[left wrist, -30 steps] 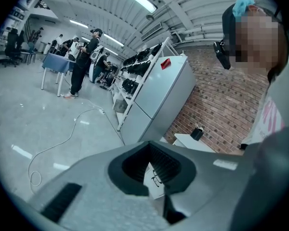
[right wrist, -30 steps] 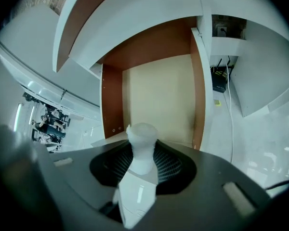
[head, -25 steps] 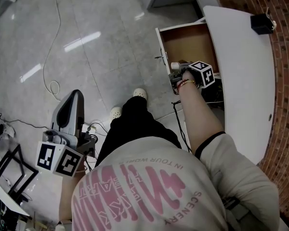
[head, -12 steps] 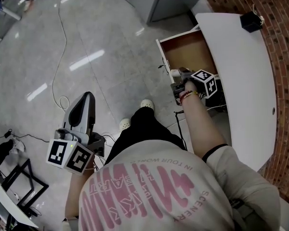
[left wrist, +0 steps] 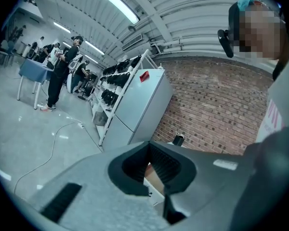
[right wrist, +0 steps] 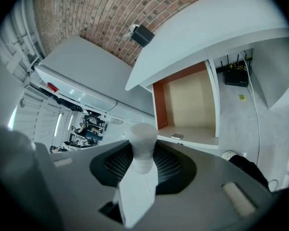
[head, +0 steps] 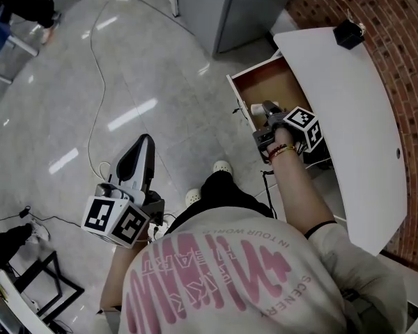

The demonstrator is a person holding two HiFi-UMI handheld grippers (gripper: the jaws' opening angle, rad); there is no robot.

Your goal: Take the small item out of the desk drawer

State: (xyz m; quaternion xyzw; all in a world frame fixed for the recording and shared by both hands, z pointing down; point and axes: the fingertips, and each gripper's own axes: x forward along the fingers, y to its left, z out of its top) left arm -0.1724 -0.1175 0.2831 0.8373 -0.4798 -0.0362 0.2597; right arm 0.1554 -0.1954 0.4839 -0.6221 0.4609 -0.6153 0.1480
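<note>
The desk drawer (head: 273, 82) stands pulled out under the white desk top (head: 341, 110), and its wooden bottom (right wrist: 192, 102) is bare. My right gripper (head: 263, 111) hangs above the drawer's front edge, shut on a small white item (head: 256, 108). In the right gripper view the item (right wrist: 142, 148) is a white stem with a rounded cap, clamped between the ribbed pads (right wrist: 171, 165) and pointing at the drawer. My left gripper (head: 146, 145) hangs low at my left side over the floor, far from the desk. Its jaws (left wrist: 151, 170) look closed together with nothing held.
A small black box (head: 349, 35) sits on the desk's far end, by the brick wall (head: 404, 54). A grey cabinet (head: 230, 5) stands beyond the drawer. A cable (head: 96, 82) runs across the glossy floor. A router and cables (right wrist: 236, 76) lie under the desk. People stand far off (left wrist: 62, 71).
My right gripper has lifted upward from the drawer with the white item still clamped in it. My left gripper has risen a little at my side.
</note>
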